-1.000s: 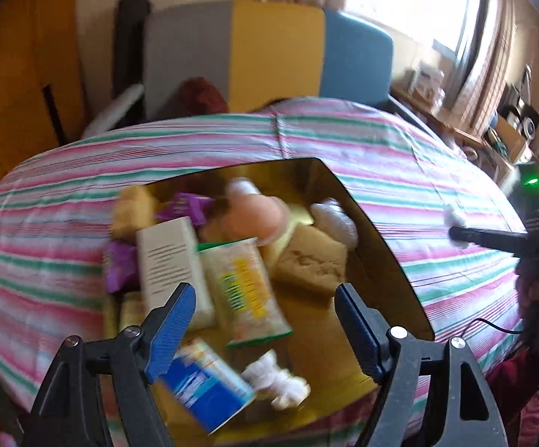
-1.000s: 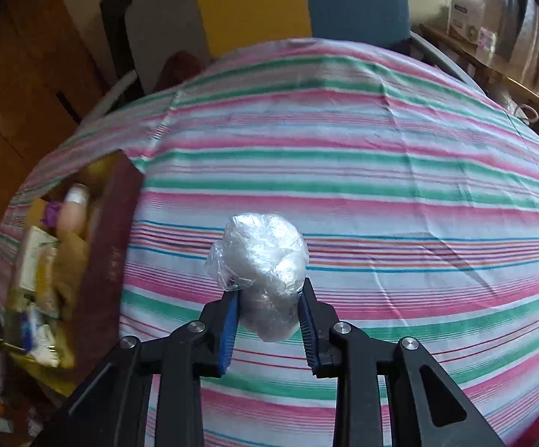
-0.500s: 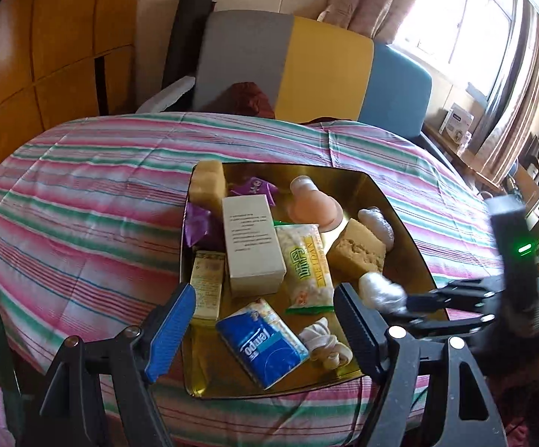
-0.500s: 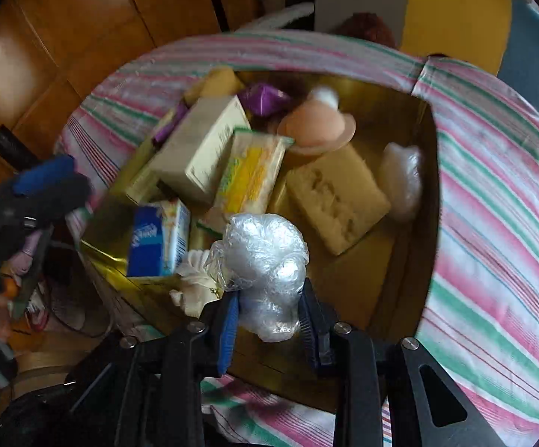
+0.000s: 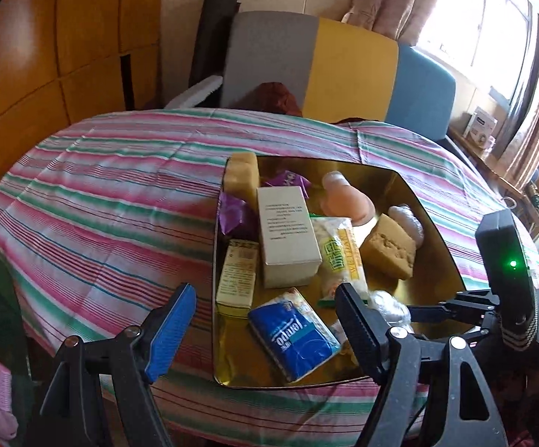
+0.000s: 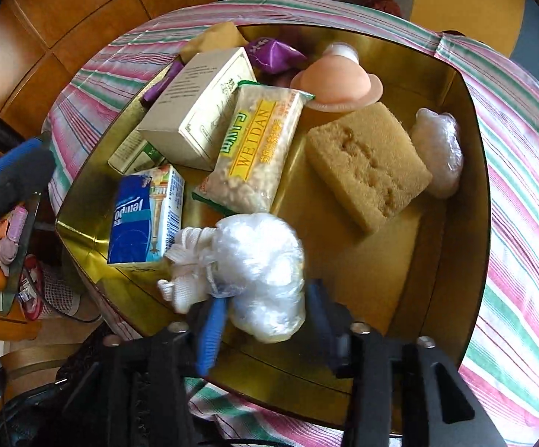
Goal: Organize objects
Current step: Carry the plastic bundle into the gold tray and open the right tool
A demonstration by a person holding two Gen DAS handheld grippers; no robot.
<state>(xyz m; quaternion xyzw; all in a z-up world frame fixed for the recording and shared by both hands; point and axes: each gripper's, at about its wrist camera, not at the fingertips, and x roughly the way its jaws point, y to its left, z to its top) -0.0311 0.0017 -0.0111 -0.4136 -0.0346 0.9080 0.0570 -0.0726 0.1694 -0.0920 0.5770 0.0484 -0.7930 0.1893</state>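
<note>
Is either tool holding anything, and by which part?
Left tool: nothing, wide open. Right tool: its fingers flank the lower end of the clear plastic bundle over the tray; grip or release cannot be told.

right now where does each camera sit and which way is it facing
Left wrist: on the left tool, open, above the table's near edge, facing the gold tray; the right tool shows at right.
Right wrist: on the right tool, over the tray's corner, open around a plastic bundle.
Shared: tray, blue tissue pack, sponge.

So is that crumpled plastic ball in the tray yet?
In: the crumpled clear plastic ball sits over the gold tray, right hand-held gripper open around it.
</note>
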